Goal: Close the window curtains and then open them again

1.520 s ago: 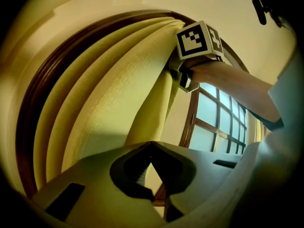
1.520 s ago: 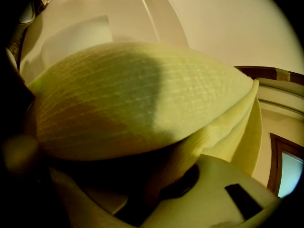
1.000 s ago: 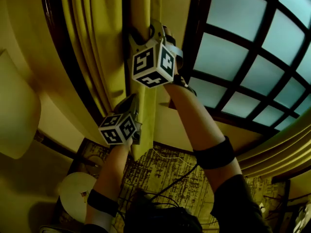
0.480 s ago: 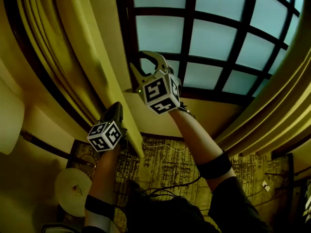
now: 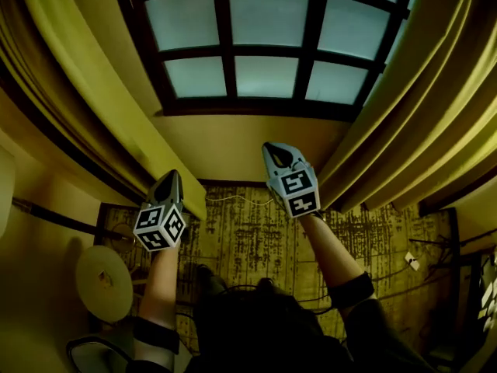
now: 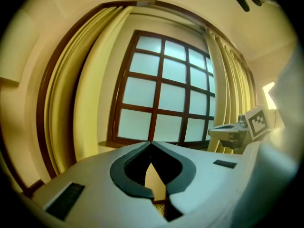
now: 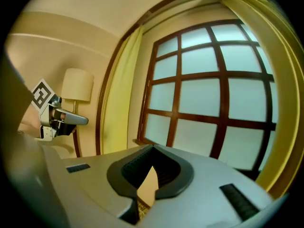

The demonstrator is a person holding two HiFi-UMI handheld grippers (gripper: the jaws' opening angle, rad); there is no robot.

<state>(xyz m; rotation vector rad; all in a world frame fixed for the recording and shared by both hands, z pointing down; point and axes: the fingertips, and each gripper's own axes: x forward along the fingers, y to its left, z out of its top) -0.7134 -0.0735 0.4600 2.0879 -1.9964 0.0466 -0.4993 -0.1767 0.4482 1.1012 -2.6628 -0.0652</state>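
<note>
Window [image 5: 264, 53]: dark-framed, with frosted panes, fully uncovered in the head view.

Left curtain [image 5: 93, 92]: yellow, gathered against the left side of the window frame. Right curtain [image 5: 411, 107]: gathered in folds against the right side. Neither curtain is touched by a gripper.

Left gripper [image 5: 170, 176]: held low in front of the wall [image 5: 248, 142] under the window, near the lower end of the left curtain but apart from it. In its own view the jaws are seen clenched tip to tip, with only the wall visible through the gap behind the tips.

Right gripper [image 5: 269, 147]: held beside the left one, towards the right curtain and clear of it. Its jaws have just been closing and are seen pressed together with no object between them.

Markings: a marker cube [image 5: 159, 228] on the left gripper and another [image 5: 299, 193] on the right carry black-and-white square codes. The codes are the only print noted.

Surroundings: a patterned carpet [image 5: 248, 231] lies below. A floor lamp [image 7: 78, 84] stands left of the window. A pale round object [image 5: 101, 282] at lower left is possibly a small table, though the view is too dim to confirm.
</note>
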